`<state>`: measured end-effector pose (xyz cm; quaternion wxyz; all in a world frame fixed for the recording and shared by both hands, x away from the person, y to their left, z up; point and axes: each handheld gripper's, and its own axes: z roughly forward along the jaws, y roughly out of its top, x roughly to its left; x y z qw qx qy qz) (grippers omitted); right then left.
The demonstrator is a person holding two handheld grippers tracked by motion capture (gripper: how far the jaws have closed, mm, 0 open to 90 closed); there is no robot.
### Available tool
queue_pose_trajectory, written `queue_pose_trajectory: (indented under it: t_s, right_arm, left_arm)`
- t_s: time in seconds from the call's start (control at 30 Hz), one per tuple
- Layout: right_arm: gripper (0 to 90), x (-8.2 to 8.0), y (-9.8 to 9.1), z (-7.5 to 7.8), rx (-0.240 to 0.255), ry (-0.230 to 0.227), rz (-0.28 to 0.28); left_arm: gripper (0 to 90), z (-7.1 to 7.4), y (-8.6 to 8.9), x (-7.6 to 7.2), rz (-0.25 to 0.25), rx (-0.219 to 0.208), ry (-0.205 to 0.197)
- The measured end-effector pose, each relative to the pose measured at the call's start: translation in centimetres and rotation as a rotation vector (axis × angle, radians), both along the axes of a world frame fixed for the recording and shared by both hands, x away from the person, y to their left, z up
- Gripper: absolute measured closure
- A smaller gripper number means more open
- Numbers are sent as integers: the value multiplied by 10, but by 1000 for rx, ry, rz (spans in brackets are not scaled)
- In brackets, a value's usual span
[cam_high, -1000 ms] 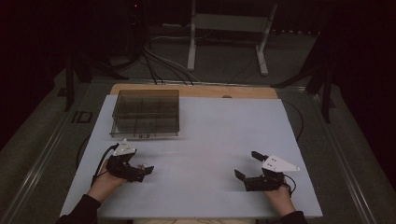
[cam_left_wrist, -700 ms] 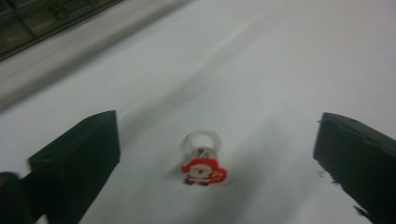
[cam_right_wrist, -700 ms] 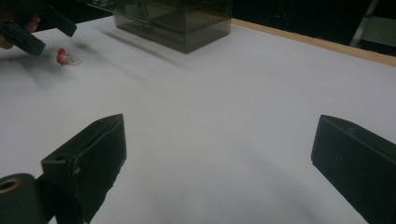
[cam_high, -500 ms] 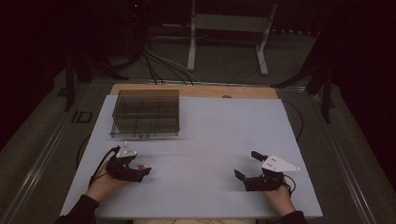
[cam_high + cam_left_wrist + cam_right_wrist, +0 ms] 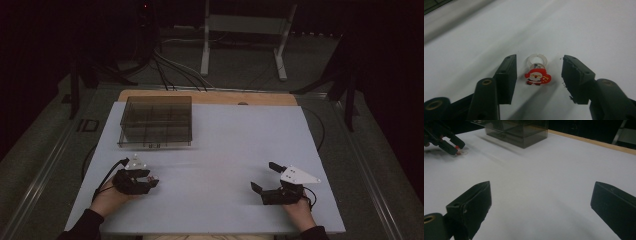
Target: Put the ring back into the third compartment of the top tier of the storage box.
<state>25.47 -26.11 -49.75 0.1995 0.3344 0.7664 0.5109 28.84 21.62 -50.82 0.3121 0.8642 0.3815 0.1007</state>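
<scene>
My left gripper (image 5: 539,75) had just been closing, its fingers (image 5: 507,75) flanking the Santa ring (image 5: 537,75) untouched; my right gripper (image 5: 541,202) stood wide over bare bench (image 5: 549,170).

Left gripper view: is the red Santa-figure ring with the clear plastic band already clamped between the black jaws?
No: the red Santa-figure ring lies on the white table with a gap to each jaw.
</scene>
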Motion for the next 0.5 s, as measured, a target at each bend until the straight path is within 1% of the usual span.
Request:
queue_pose_trajectory:
  t_s: [0.1, 0.13, 0.23, 0.37, 0.43, 0.5]
  right_arm:
    - [31, 0, 0, 0, -1, -1, 1]
    - [30, 0, 0, 0, -1, -1, 1]
    - [30, 0, 0, 0, 0, -1, 1]
    - [31, 0, 0, 0, -2, 0, 4]
    - [31, 0, 0, 0, -2, 0, 4]
    - [31, 0, 0, 0, -1, 0, 3]
  left_arm:
    - [521, -2, 0, 1, -10, 5, 12]
    - [524, -2, 0, 1, -10, 11, 11]
    - [564, -3, 1, 1, -12, 2, 13]
    - [609, -4, 1, 2, -10, 5, 12]
    - [644, -4, 2, 3, -8, -3, 15]
    - [653, -4, 3, 3, -16, -2, 11]
